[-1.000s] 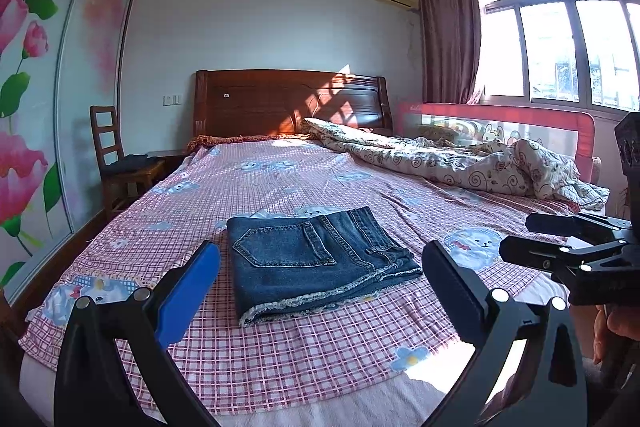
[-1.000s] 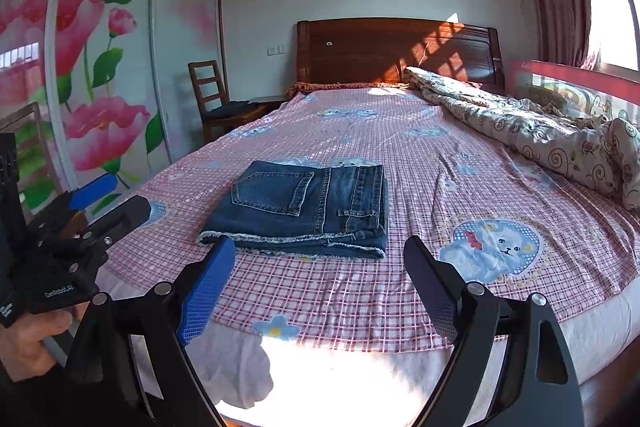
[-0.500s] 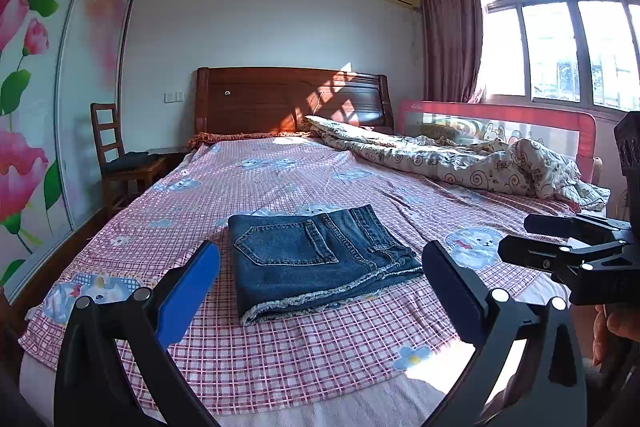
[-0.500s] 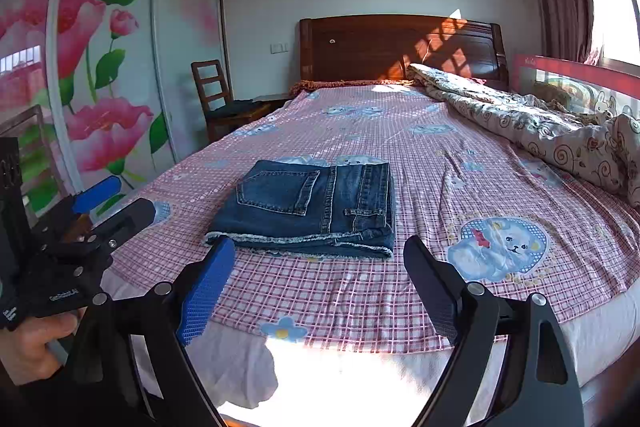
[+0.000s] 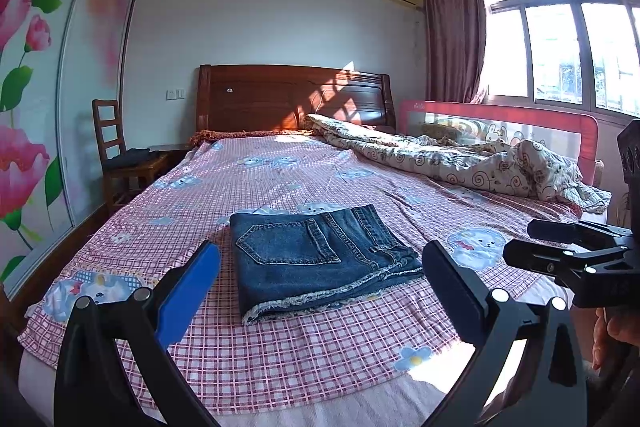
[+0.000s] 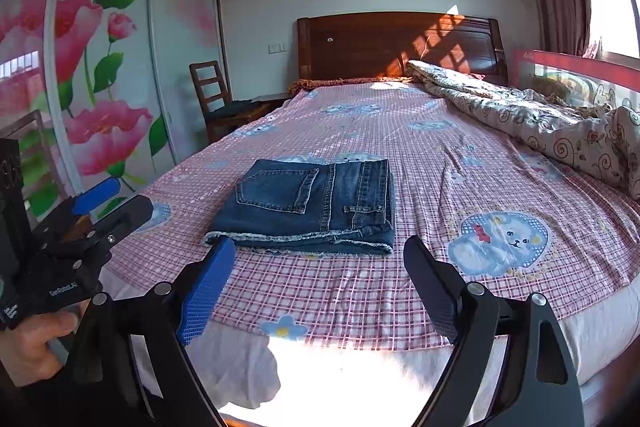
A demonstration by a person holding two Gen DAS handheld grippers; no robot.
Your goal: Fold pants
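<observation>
Left gripper [image 5: 320, 269] and right gripper [image 6: 316, 265]: both spread wide, nothing held, off the bed's foot. Jeans [image 6: 312, 203] folded into a flat rectangle, back pocket up, frayed hem nearest, on checked sheet [image 6: 420, 155].

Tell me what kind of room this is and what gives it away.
A home bedroom, almost certainly. A large bed with a wooden headboard fills the room, a rumpled quilt lies along its window side, and a floral-fronted sliding wardrobe lines one wall. Folded jeans rest on the sheet.
</observation>
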